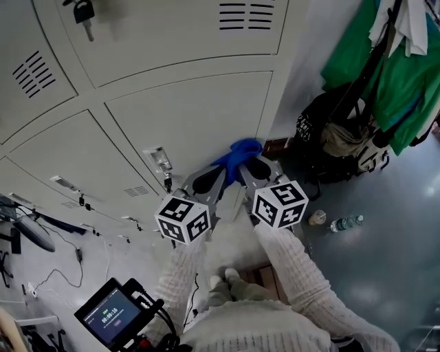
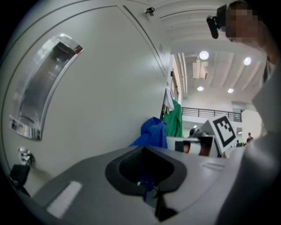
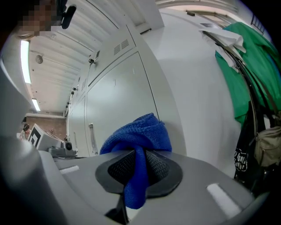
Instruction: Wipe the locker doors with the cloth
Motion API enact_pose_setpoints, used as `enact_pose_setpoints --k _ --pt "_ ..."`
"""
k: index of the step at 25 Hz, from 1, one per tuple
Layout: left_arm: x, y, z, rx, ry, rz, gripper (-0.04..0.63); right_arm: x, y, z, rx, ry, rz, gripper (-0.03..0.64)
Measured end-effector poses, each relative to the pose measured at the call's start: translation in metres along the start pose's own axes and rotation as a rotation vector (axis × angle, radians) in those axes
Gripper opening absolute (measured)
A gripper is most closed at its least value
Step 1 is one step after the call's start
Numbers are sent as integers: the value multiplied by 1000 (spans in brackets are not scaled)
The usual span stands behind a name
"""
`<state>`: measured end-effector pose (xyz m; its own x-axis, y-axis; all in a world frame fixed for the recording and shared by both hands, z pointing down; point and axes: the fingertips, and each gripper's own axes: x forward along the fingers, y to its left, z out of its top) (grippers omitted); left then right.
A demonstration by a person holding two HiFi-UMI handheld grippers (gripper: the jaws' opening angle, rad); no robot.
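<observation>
A blue cloth (image 1: 237, 155) is bunched against the grey locker door (image 1: 192, 110), low on its right side. My right gripper (image 1: 253, 166) is shut on it; in the right gripper view the cloth (image 3: 140, 134) bulges out over the jaws of the gripper (image 3: 138, 169) and a fold hangs down between them. My left gripper (image 1: 210, 180) sits close beside it, to the left. In the left gripper view its jaws (image 2: 147, 176) are shut with a thin blue strip of the cloth caught between them, and the main bunch (image 2: 152, 132) shows beyond.
A metal handle (image 1: 159, 159) sits on the door left of the grippers. A key (image 1: 84, 12) hangs in an upper lock. Green clothes (image 1: 399, 69) and a black bag (image 1: 330, 130) hang at the right, with a bottle (image 1: 346, 223) on the floor.
</observation>
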<state>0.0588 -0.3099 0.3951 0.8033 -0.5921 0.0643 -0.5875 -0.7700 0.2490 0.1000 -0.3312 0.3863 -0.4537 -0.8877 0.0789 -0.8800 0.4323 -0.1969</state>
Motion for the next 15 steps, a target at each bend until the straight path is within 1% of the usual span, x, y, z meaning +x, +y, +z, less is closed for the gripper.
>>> enact_pose_setpoints --k 4,12,15 --pt "-4 1 -24 -20 52 8 6 3 3 -26 28 60 3 51" --pt "0 12 -73 -93 141 32 6 9 -6 -77 68 173 -2 51" --pt "-1 17 -91 -133 177 33 6 12 -7 -93 84 212 -6 51"
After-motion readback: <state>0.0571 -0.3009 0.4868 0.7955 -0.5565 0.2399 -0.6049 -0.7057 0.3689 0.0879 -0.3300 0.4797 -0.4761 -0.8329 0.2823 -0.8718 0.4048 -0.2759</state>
